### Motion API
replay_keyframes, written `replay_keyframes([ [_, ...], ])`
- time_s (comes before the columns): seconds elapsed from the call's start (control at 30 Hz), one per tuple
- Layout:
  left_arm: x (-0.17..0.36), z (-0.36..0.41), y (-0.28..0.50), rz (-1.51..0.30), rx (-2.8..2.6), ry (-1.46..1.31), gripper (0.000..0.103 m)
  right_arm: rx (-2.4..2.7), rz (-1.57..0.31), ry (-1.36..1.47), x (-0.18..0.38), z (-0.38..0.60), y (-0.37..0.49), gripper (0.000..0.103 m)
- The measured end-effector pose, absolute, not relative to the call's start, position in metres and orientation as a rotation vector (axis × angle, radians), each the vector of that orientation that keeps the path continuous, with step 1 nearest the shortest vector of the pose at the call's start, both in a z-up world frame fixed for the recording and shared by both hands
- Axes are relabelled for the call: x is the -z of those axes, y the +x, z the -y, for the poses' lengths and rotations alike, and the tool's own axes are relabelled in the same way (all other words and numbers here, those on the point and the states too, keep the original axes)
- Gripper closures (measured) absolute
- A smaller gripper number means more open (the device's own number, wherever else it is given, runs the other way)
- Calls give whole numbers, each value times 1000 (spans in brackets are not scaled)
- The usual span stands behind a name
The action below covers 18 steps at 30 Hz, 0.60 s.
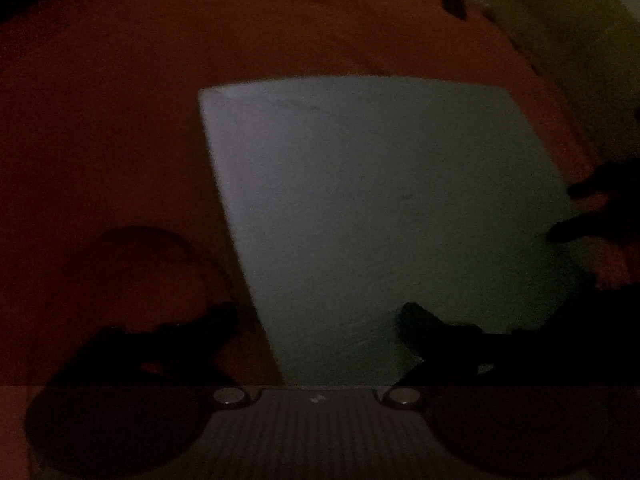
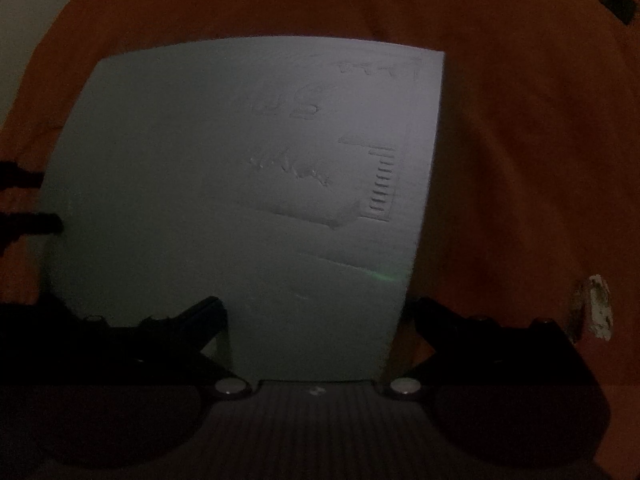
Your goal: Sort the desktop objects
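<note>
The scene is very dark. A white sheet of paper (image 1: 376, 208) lies flat on an orange tablecloth (image 1: 140, 100). My left gripper (image 1: 316, 320) is open, its fingers standing either side of the sheet's near left edge. In the right wrist view the same sheet (image 2: 240, 200) shows faint embossed marks, and my right gripper (image 2: 320, 312) is open over its near right edge. Each gripper's dark fingers show at the other view's side: the right gripper's fingers (image 1: 592, 208) at the sheet's right edge, the left gripper's fingers (image 2: 32, 200) at its left edge.
A small dark object (image 1: 454, 4) lies on the cloth at the far right in the left wrist view. A dark square thing (image 2: 618, 2) sits top right and a pale scrap (image 2: 598, 306) lies at the right in the right wrist view. A curved dark shape (image 1: 160, 248) lies left of the sheet.
</note>
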<state>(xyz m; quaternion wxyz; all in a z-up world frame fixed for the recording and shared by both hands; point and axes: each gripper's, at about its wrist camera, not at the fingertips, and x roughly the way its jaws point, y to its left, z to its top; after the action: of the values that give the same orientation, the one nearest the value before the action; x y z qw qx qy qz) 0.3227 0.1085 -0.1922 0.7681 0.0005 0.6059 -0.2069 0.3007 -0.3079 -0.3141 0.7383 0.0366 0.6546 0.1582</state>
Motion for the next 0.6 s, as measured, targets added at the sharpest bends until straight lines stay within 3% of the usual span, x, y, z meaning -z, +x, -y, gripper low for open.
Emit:
replay_keyframes([
  [0.03, 196, -106, 325, -1309, 455, 3, 0, -353, -1427, 91, 318, 307, 300, 0],
  [0.23, 196, -99, 335, -1326, 426, 11, 3, -333, -1435, 212, 327, 314, 304, 0],
  [0.6, 182, -61, 348, -1361, 293, 126, 3, -397, -1390, 90, 315, 316, 266, 0],
])
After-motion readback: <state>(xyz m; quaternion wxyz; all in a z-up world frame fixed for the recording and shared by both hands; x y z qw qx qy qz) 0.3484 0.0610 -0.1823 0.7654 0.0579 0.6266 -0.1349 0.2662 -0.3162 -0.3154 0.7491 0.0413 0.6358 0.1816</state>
